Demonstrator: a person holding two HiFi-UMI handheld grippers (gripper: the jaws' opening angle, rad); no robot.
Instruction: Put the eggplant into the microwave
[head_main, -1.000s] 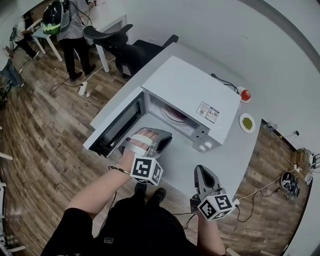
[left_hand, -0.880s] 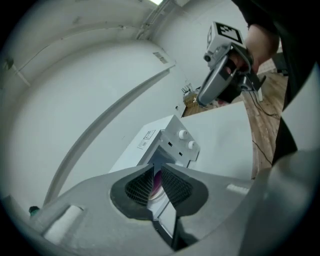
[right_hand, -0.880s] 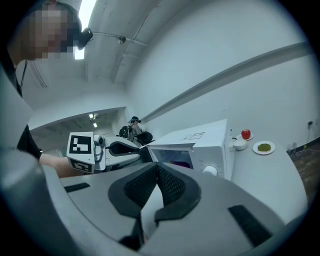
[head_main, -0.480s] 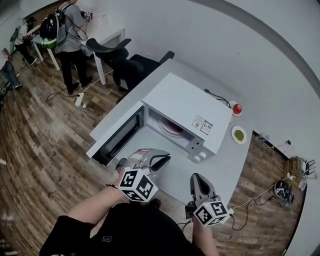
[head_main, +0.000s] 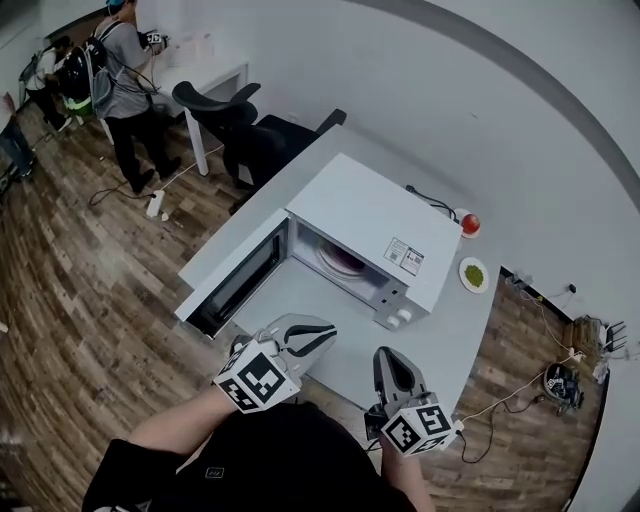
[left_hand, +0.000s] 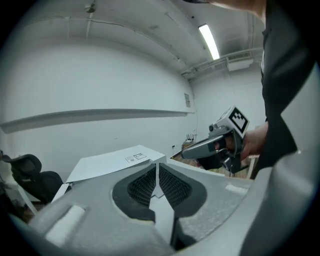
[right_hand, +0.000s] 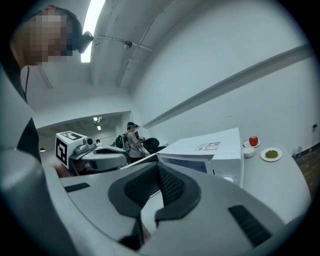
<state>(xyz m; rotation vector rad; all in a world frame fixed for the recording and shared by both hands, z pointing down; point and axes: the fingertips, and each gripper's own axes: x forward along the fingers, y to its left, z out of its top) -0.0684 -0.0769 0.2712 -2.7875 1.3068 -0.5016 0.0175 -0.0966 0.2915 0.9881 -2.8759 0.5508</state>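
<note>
We hold both tools low and close to the body, short of the counter (head_main: 300, 292) edge, which we judge to be a pulled-back pose clear of the oven opening. The left gripper (head_main: 318, 335) carries nothing: its pads have just been closing and stand nearly together, with only a thin slit between them. The right gripper (head_main: 388, 358), just to its right, has its pads touching at the tips, also on nothing. Ahead of the left gripper, the door (head_main: 235, 275) hangs open, giving free access to the microwave (head_main: 370, 215). No eggplant shows at either gripper or on the counter. Inside the cavity we see a pinkish round shape (head_main: 343, 262); whether it is the eggplant, a plate or both is too small to tell. The cavity walls hide the rest. Beyond the right gripper, past the microwave, stand a red fruit (head_main: 470, 223) and a small plate (head_main: 473, 273).
</note>
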